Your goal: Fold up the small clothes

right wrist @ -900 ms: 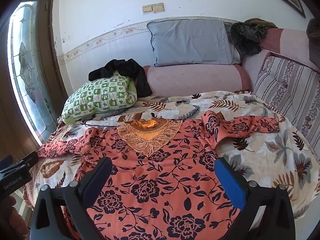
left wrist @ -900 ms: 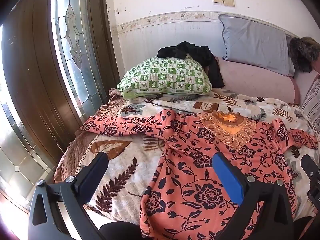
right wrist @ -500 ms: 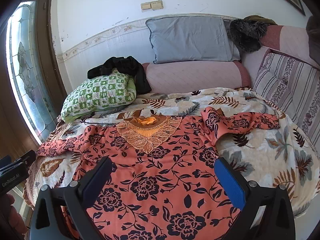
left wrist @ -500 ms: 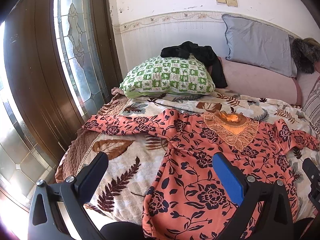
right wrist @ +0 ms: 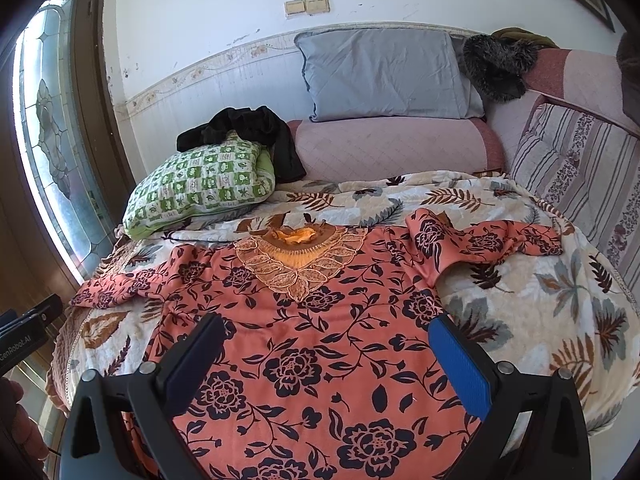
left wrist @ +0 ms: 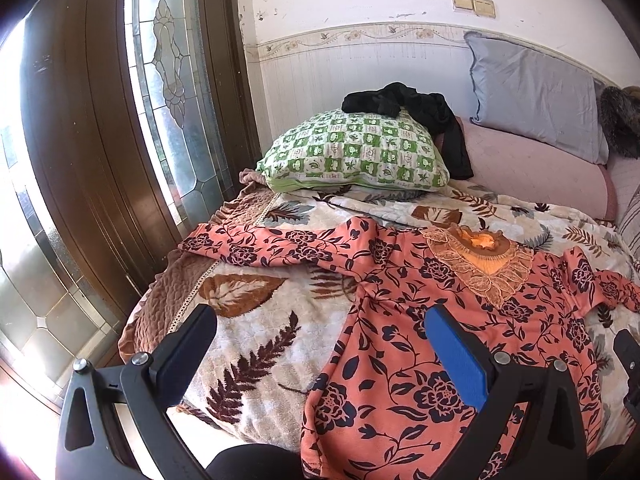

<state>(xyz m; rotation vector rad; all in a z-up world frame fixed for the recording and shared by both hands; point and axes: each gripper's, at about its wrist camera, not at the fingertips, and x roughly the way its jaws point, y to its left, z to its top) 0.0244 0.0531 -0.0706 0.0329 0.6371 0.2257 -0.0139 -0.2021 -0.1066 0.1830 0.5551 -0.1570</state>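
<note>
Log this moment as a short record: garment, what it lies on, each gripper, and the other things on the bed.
garment: orange floral top, spread flat, neck toward the wall, both sleeves out to the sides
surface: leaf-print blanket
left gripper: open, holding nothing, over the top's left edge
right gripper: open, holding nothing, over the middle of the top
nearby: green checked pillow with black clothing on it; grey pillow against the wall
fold: not begun

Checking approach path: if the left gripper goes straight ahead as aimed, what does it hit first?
Probably the leaf-print blanket beside the floral top's left edge. The open left gripper hangs above the bed, its blue-padded finger over the top, the other over bare blanket. Depth is unclear; the top's left sleeve lies farther ahead.
</note>
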